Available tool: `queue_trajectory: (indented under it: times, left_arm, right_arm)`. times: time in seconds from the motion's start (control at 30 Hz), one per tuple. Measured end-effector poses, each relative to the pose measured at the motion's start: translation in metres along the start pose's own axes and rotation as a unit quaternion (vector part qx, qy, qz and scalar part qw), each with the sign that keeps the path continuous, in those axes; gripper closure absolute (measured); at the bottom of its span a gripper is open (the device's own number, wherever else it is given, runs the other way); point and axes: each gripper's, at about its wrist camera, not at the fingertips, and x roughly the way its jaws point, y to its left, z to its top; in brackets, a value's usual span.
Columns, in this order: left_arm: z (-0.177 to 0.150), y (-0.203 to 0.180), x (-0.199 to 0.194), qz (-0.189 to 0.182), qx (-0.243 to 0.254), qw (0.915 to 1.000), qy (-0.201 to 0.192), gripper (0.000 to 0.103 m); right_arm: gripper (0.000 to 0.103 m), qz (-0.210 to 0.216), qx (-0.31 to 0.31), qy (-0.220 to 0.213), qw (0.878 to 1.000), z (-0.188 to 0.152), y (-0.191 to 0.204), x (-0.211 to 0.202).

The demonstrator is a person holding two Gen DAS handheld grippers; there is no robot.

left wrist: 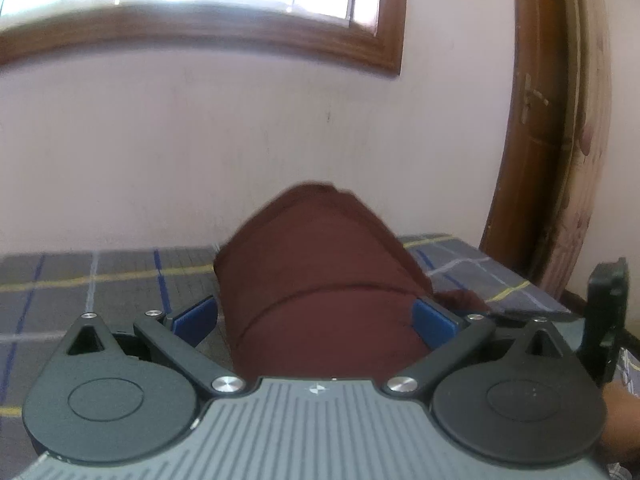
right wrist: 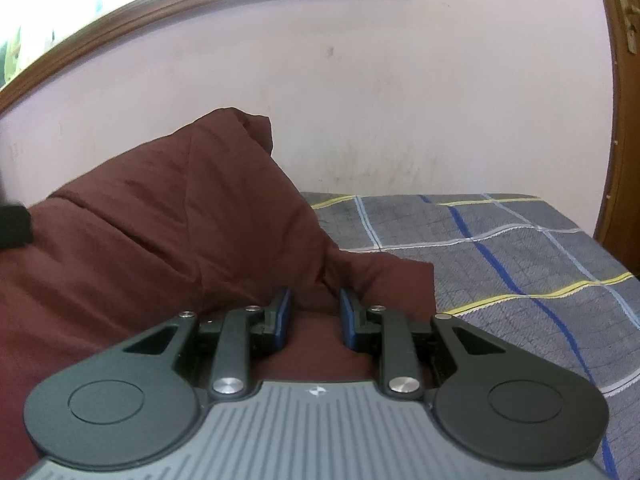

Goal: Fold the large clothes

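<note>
A large maroon garment (left wrist: 320, 248) lies heaped on a bed covered by a grey plaid sheet (left wrist: 100, 280). My left gripper (left wrist: 316, 312) stands wide open around a thick fold of it. The left blue pad (left wrist: 196, 318) is clear of the cloth, and the right pad sits at the cloth's edge. In the right wrist view the garment (right wrist: 160, 208) rises in a peak to the left. My right gripper (right wrist: 315, 304) is shut on a bunch of the maroon cloth near its right-hand corner, low over the sheet (right wrist: 500, 260).
A pale wall runs behind the bed, with a wood-framed window (left wrist: 240, 28) above. A brown door (left wrist: 532, 140) stands at the right. A black piece of the other gripper (left wrist: 608, 312) and a hand (left wrist: 620, 420) show at the right edge. Bare sheet stretches right of the garment.
</note>
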Motion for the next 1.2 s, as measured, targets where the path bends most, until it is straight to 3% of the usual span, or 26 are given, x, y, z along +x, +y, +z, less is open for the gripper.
queue_trajectory:
  times: [0.3, 0.5, 0.67, 0.97, 1.2]
  left_arm:
    - [0.015, 0.005, 0.016, 0.026, 0.053, 0.9983, 0.006, 0.002]
    - [0.022, 0.009, 0.036, 0.009, 0.069, 0.9975, 0.014, 0.012]
    - [0.022, 0.005, 0.050, 0.008, 0.080, 0.9968, 0.004, 0.013]
    - [0.014, 0.017, 0.073, -0.018, 0.029, 0.9989, 0.031, 0.011]
    - [0.001, 0.013, 0.080, -0.004, 0.020, 0.9993, 0.030, 0.007]
  right_arm:
    - [0.079, 0.019, 0.026, -0.002, 0.999, -0.001, -0.007, -0.002]
    - [0.079, 0.025, 0.033, -0.004, 0.999, -0.001, -0.010, -0.003]
    - [0.079, 0.025, 0.031, -0.006, 0.999, -0.001, -0.009, -0.003]
    - [0.079, 0.030, 0.034, -0.007, 0.999, -0.001, -0.011, -0.003]
    - [0.079, 0.032, 0.038, -0.006, 0.999, -0.001, -0.012, -0.002]
